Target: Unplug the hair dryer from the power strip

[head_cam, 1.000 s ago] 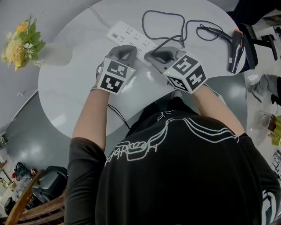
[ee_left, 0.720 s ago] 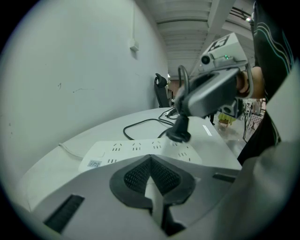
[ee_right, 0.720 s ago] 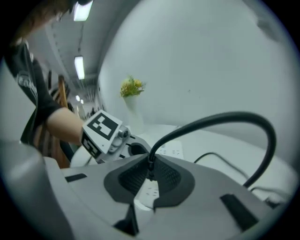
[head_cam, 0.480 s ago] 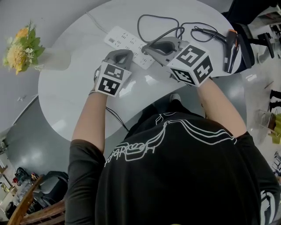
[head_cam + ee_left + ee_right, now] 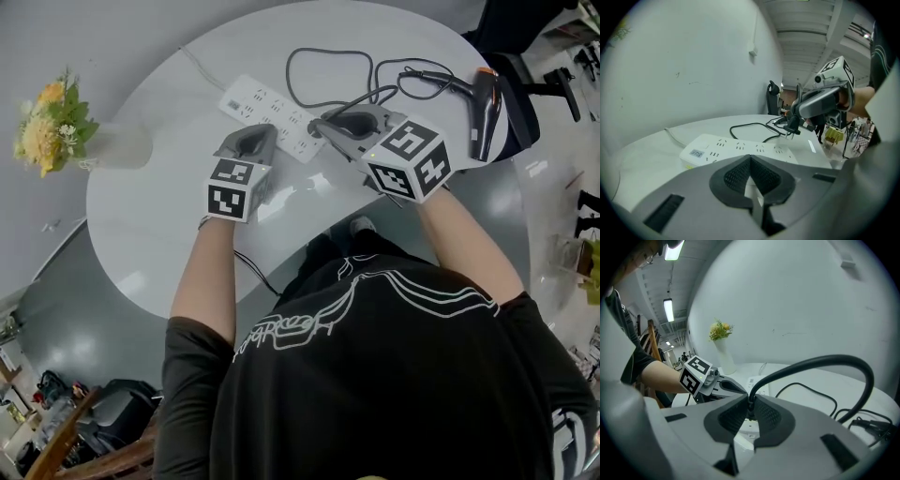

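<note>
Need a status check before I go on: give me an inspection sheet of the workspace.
Surface: white round table, mostly bare.
Job's things: power strip flat on the table; plug held clear of it, prongs showing; hair dryer lying at the table's right edge.
Clutter: flowers in a vase, left side.
Grippers: right gripper shut on the plug; left gripper jaws together, empty, by the strip.
Cables: black cord loops from plug towards dryer.
Surroundings: wooden chair, grey floor.
</note>
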